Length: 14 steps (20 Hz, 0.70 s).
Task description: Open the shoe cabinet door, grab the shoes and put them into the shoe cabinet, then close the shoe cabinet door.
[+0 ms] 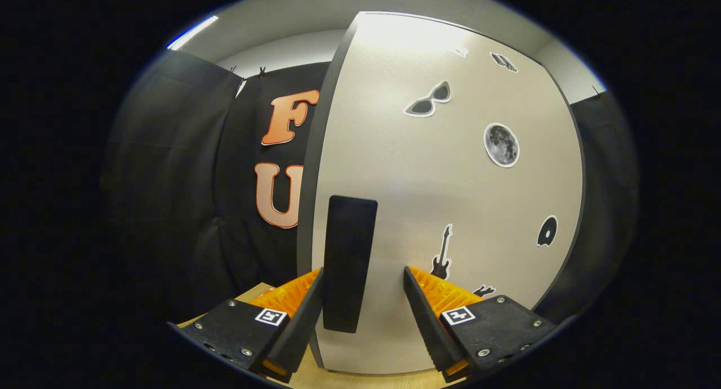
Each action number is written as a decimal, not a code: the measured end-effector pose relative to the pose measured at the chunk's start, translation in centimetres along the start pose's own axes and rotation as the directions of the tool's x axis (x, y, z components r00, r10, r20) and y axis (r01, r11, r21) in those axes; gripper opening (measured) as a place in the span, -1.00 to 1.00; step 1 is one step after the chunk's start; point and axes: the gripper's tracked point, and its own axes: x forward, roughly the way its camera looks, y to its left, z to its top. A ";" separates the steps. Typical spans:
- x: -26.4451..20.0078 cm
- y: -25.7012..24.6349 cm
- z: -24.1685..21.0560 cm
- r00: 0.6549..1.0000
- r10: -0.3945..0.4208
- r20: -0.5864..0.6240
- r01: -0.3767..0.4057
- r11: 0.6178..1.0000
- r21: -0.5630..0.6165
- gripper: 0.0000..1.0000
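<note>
While the gripper [363,299] sits with its fingers spread either side of the black handle [349,262], neither pad visibly presses it; released, then, as far as can be judged. Shoe cabinet door [445,209]: pale grey, stickers on its face, close ahead, its left edge showing dark against the far cloth wall. Whether it stands shut or slightly ajar, cannot tell. Judged stage: the very start, door-opening grasp being set up. Left to do: pull door, load shoes, close. Cabinet interior hidden, contents unknown. Wooden surface [360,380] lies near, beneath the fingers.
</note>
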 end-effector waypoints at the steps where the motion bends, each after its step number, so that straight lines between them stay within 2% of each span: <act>1: 0.0 0.0 0.0 1.000 0.001 -0.001 -0.001 1.000 0.003 0.70; 6: -0.9 0.2 0.5 1.000 0.014 0.008 -0.014 1.000 0.009 0.70; 14: -8.7 -2.2 1.1 0.999 -0.043 0.003 0.043 0.999 0.012 0.74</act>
